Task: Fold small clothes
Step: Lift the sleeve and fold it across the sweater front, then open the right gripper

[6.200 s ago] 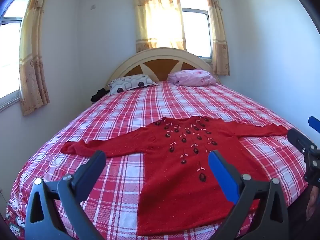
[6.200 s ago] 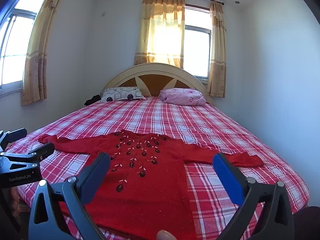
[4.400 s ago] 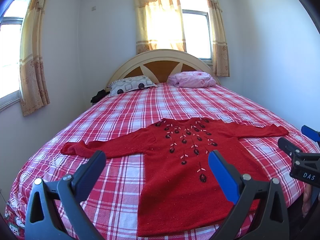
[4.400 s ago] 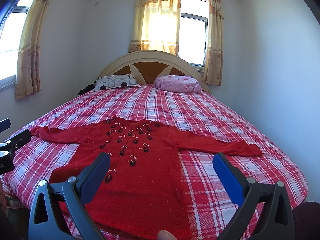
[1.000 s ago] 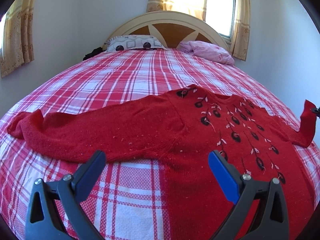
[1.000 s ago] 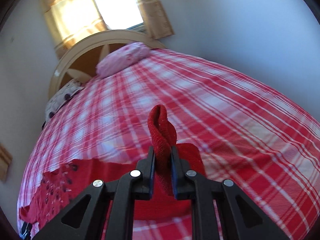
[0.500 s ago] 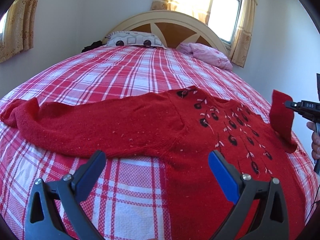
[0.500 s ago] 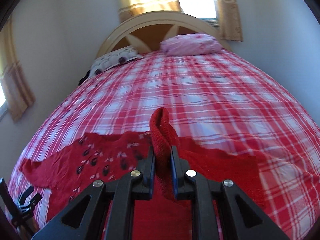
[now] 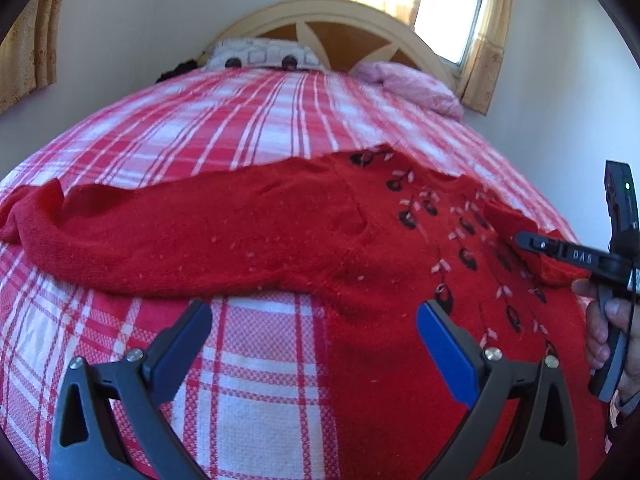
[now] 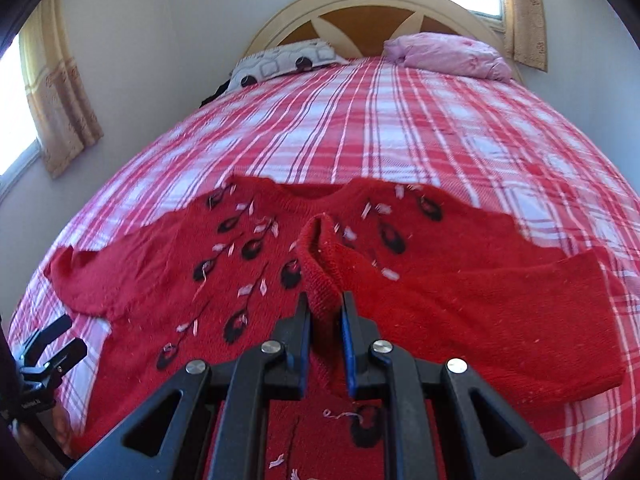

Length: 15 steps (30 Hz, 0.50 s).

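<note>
Right tool point(image 10: 325, 312) clamped on sweater point(image 10: 240, 280) cuff, apparently over chest; left tool point(image 9: 314, 334) wide open, empty.

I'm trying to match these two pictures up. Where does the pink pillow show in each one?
Left wrist view: pink pillow, upper right, below the window.
Right wrist view: pink pillow, top, right of centre.
Shared landmark: the arched headboard behind it.

My right gripper point(image 10: 325, 320) pinches the cuff point(image 10: 320, 264) of the red sweater point(image 10: 240, 280), holding it over the chest.
</note>
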### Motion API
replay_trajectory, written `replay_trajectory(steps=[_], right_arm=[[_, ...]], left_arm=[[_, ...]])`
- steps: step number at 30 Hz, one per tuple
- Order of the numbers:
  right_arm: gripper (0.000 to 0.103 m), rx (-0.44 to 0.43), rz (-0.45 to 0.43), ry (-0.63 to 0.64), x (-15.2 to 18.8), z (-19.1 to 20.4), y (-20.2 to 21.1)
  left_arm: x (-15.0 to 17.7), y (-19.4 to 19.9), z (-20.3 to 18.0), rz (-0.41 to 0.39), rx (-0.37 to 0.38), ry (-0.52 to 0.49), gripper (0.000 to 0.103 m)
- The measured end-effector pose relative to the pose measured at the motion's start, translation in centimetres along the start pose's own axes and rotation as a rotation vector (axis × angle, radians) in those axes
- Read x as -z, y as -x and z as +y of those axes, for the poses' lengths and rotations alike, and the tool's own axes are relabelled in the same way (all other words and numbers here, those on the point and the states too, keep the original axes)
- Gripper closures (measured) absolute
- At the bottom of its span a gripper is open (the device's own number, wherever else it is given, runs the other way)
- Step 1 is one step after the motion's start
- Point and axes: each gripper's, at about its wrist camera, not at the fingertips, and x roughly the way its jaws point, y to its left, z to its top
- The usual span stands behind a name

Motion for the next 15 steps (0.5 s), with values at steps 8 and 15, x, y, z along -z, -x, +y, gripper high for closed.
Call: replay_trajectory(steps=[8,15], right_arm=[[0.083,-0.103,0.069,0.062,2.4,0.0,0.0],[0.038,-0.15,-0.12,0.053,3.5,-5.2,7.6]], left_arm=[[-0.1,2.5,-0.5,-0.039,-0.008,-0.052,0.0],[-3.5,6.2,-5.9,-0.112,0.017,-0.185,0.0]])
